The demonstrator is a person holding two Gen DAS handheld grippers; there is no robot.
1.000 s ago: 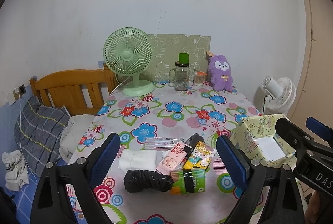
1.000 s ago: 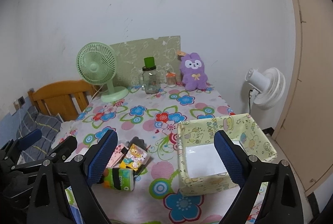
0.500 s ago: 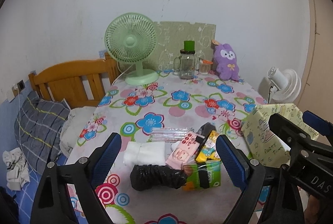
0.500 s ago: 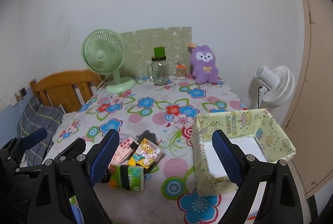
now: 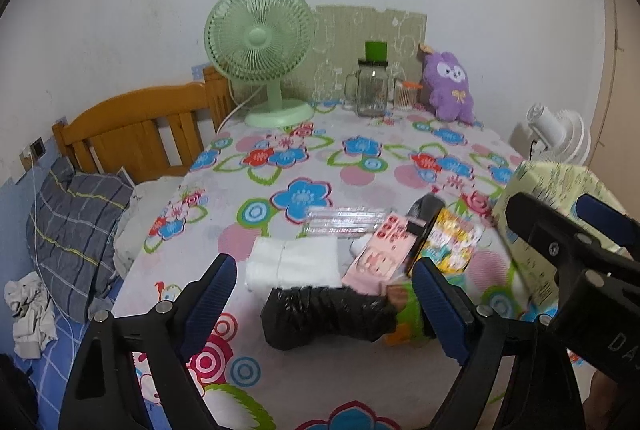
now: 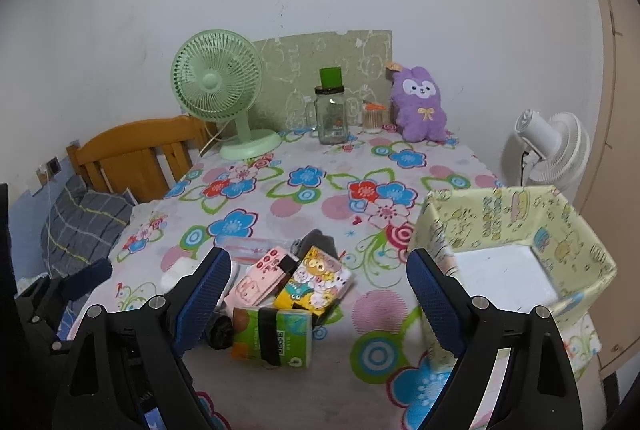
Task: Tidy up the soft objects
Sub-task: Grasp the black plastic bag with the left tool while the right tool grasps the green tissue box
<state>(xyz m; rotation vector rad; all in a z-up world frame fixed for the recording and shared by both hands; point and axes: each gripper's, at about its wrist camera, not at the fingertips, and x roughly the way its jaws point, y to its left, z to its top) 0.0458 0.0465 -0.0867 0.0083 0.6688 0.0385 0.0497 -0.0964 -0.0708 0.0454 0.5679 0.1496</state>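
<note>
On the flower-patterned desk [image 6: 304, 190], the task items form one cluster near the front edge. From left to right in the left wrist view: a folded white cloth [image 5: 294, 262], with a clear plastic sleeve [image 5: 340, 224] behind it; a crumpled black plastic bundle [image 5: 324, 316] in front; a pink printed tissue pack [image 5: 378, 254]; a yellow cartoon-printed tissue pack [image 5: 450, 238]; and a green tissue pack with a black band [image 6: 272, 336] at the front. The packs touch or overlap one another.

The left claw [image 5: 324, 306] is released. Its jaws have just been closing slightly, and the black bundle shows between them without pad contact.

The right claw [image 6: 318, 300] is also released, with nothing gripped. Its jaws frame the yellow and green packs from above.

To the right of the cluster stands an open, pale-yellow cartoon-printed box [image 6: 516, 230], apart from the packs. Its white floor is bare.
</note>
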